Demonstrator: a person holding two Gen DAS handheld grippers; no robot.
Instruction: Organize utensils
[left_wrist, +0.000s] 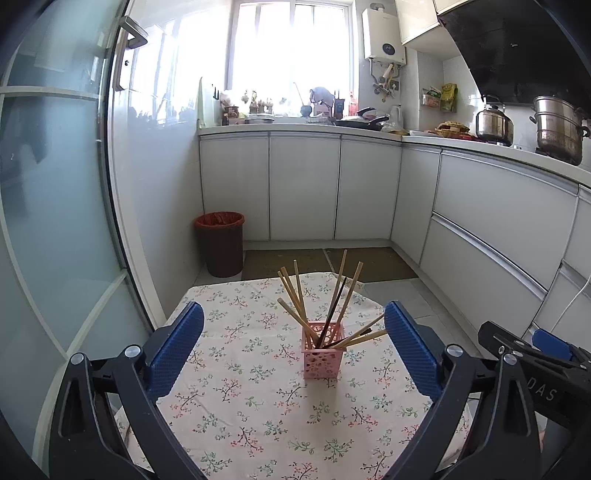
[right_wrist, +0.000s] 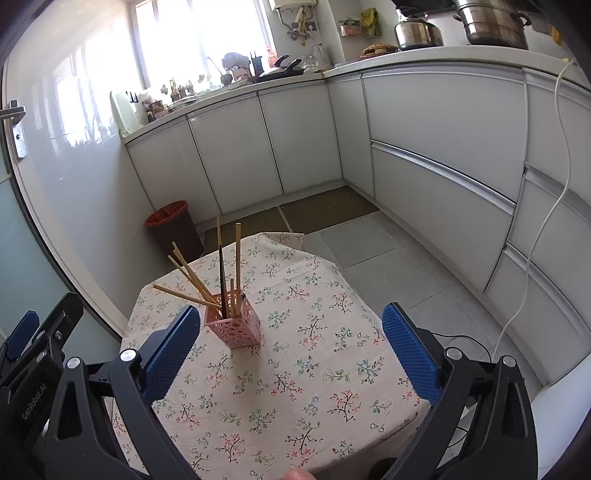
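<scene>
Pink perforated plastic holder (left_wrist: 322, 350) standing upright near the middle of the floral-cloth table (left_wrist: 236, 406), filled with pale wooden chopsticks (left_wrist: 295, 295) and one dark stick (left_wrist: 334, 310), all splayed outward. Left gripper (left_wrist: 293, 343) and right gripper (right_wrist: 286, 341) hover above the table on the near side of the holder, jaws wide apart, both empty. No loose utensils visible; the task appears nearly complete. Any straightening should pinch one stick near its top, avoiding tipping the light holder.
</scene>
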